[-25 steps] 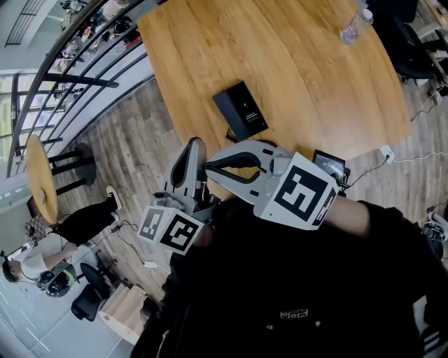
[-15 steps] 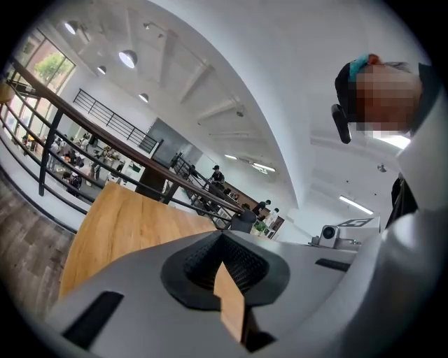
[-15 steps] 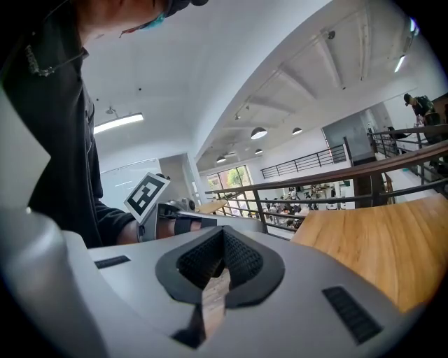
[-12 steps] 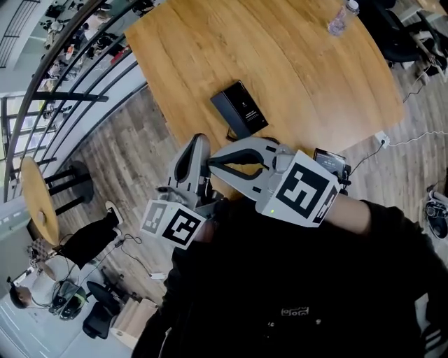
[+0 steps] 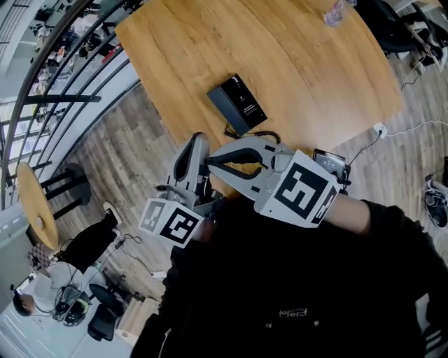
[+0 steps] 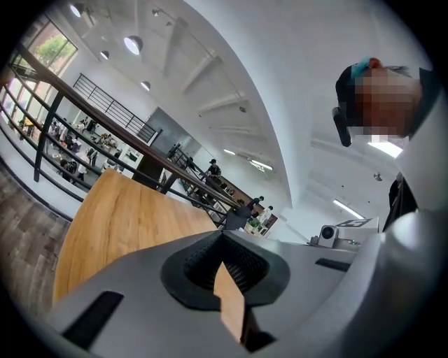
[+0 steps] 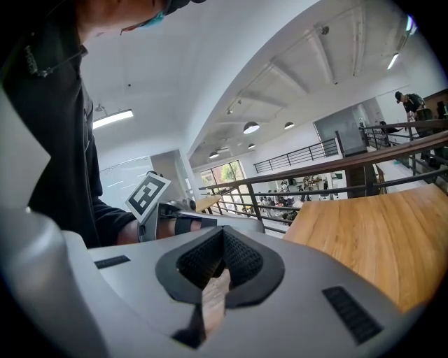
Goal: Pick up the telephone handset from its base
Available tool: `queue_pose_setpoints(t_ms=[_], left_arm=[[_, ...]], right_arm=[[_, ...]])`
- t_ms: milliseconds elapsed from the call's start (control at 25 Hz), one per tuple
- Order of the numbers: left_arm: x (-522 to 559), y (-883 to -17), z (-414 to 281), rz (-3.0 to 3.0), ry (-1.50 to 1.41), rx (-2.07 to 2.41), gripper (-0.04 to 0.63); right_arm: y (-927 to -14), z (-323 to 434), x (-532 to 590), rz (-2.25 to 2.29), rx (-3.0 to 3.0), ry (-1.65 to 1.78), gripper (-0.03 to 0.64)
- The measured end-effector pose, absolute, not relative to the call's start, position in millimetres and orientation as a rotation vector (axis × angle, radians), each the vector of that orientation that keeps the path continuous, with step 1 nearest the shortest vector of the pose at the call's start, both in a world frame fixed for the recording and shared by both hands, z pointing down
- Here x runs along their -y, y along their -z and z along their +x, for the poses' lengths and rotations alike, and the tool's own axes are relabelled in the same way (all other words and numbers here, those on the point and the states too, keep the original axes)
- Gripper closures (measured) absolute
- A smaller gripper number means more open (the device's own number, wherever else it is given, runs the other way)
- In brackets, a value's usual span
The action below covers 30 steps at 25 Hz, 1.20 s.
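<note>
The telephone (image 5: 236, 105) is a flat black unit lying near the close edge of the wooden worktop (image 5: 294, 63), with its coiled cord (image 5: 246, 133) bunched just beside it at the rim. From above, the handset cannot be told apart from the base. The handset is probably light, stiff and made of smooth plastic, so the pads could slip on it. The safest hold looks to be across the narrow middle of its handle. The cord is likely to tug as it rises, and a light base could slide or lift along with it. Both tools are drawn in close to the person's chest, well short of the telephone. The left hand-held gripper (image 6: 224, 245) has its jaws pressed together on nothing, and the right hand-held gripper (image 7: 221, 241) is likewise closed and empty. The worktop is bare, pale-grained wood apart from a clear bottle (image 5: 336, 10) at its far side. Around it are plank flooring (image 5: 133, 154), a dark railing (image 5: 70, 63) and an open, brightly lit hall.
</note>
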<state>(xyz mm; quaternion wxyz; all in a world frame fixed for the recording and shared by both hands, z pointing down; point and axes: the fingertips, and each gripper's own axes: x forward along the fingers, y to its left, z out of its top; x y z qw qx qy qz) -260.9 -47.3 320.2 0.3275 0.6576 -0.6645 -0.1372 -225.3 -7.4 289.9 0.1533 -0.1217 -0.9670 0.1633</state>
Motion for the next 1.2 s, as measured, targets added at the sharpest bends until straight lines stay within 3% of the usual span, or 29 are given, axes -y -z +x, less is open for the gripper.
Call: queue_pose_setpoints(t_ms=[920, 1200], left_arm=[[74.7, -417.7, -305.9, 1.610, 0.407, 1.551, 0.574], [75.8, -458.6, -306.6, 1.636, 0.297, 1.501, 0.558]], right_arm=[[-313.7, -231.7, 34.1, -0.200, 2.731, -0.582, 0.600], [-321.1, -227.4, 34.8, -0.188, 2.715, -0.600, 0.600]])
